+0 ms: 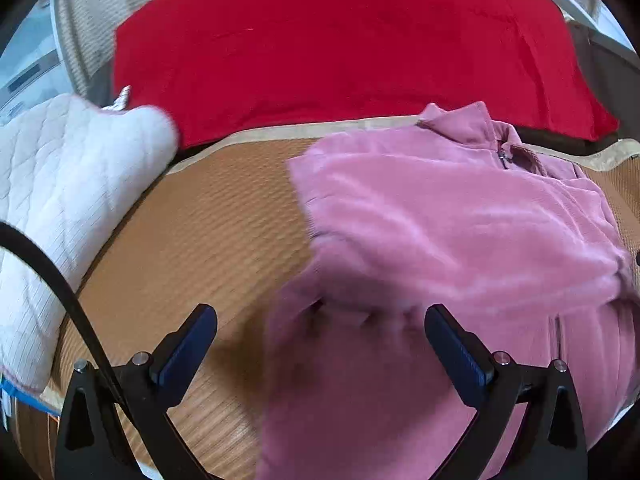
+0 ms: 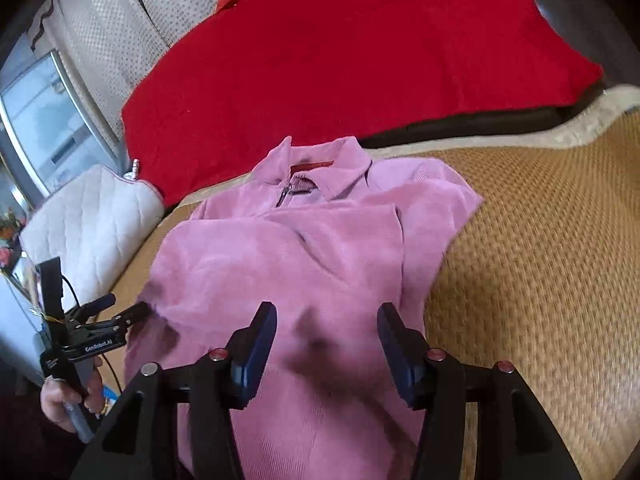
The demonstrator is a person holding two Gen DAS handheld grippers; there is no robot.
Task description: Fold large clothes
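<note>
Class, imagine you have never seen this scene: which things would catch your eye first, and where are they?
A pink zip-collared top lies partly folded on the woven tan mat, collar away from the cameras. Behind it spreads a big red blanket, and a white quilted cushion sits to the left. Both grippers hover open over its near end.

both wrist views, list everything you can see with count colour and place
jacket: one, pink, zip collar, partly folded on the mat, under both grippers
mat: one, tan woven, pale border, covers the surface
blanket: one, red, behind the mat's far edge
pillow: one, white quilted, left edge of the mat
window: one, pale frame, far left
curtain: one, beige textured, beside the window
cable: one, black, runs across the left wrist view
left gripper: one, black with blue pads, jaws open over the jacket's near edge
right gripper: one, black with blue pads, jaws open over the jacket
hand: one, holds the left gripper's handle
</note>
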